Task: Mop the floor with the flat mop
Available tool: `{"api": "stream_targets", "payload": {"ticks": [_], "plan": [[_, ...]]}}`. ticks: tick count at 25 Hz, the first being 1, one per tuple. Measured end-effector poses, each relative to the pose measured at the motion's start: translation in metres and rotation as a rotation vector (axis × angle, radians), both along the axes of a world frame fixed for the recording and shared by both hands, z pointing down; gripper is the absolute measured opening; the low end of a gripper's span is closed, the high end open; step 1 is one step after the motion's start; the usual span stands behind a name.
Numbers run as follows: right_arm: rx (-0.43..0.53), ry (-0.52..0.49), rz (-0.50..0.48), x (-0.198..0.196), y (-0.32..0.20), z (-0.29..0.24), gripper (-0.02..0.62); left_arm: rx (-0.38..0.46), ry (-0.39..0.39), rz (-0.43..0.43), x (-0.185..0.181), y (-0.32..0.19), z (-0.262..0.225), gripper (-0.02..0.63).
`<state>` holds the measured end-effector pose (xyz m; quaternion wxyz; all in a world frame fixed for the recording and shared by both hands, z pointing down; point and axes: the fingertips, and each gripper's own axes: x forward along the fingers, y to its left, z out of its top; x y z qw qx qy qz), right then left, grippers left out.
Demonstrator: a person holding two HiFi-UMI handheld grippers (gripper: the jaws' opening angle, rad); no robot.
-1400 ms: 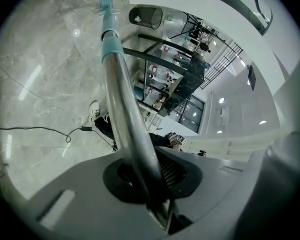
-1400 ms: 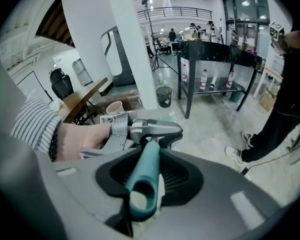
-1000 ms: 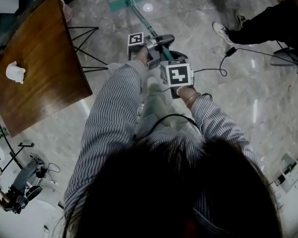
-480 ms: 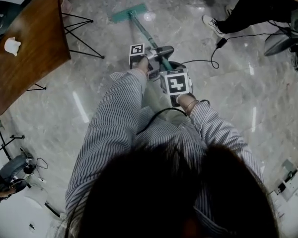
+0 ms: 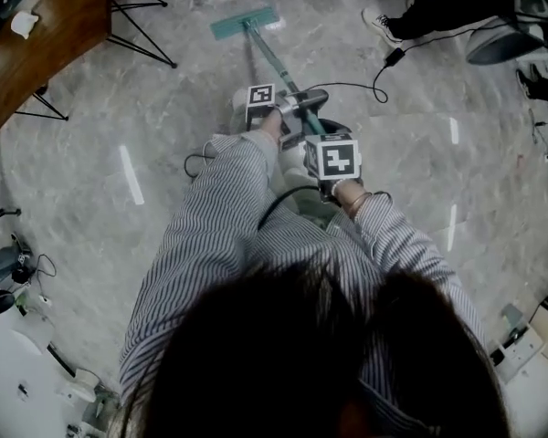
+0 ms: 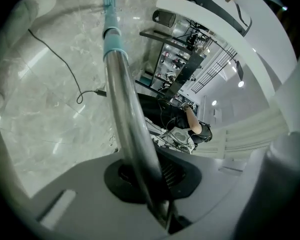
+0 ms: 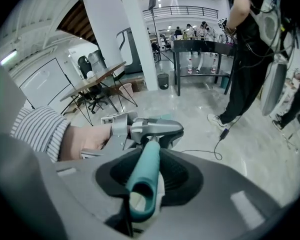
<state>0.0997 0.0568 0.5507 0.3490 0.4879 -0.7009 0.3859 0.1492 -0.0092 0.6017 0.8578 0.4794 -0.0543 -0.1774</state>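
Left tongs clamped on the steel shaft of the flat mop, right tongs clamped on its teal grip just behind. The mop's teal pad lies flat on the grey marble floor, ahead of the person, between a wooden tabletop and a black cable.

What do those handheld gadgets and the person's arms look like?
Both the left gripper and right gripper are grey, each carrying a cube of black-and-white square markers. The sleeves are long and finely striped; a black cable loops between them.
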Motion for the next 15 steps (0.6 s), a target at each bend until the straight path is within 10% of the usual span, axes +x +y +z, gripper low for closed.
{"api": "stream_targets", "payload": {"ticks": [15], "plan": [[-0.099,-0.039,0.065,0.026,0.135,0.009,0.114,-0.031,0.067,-0.043,0.025,0.129,0.003,0.009]]}}
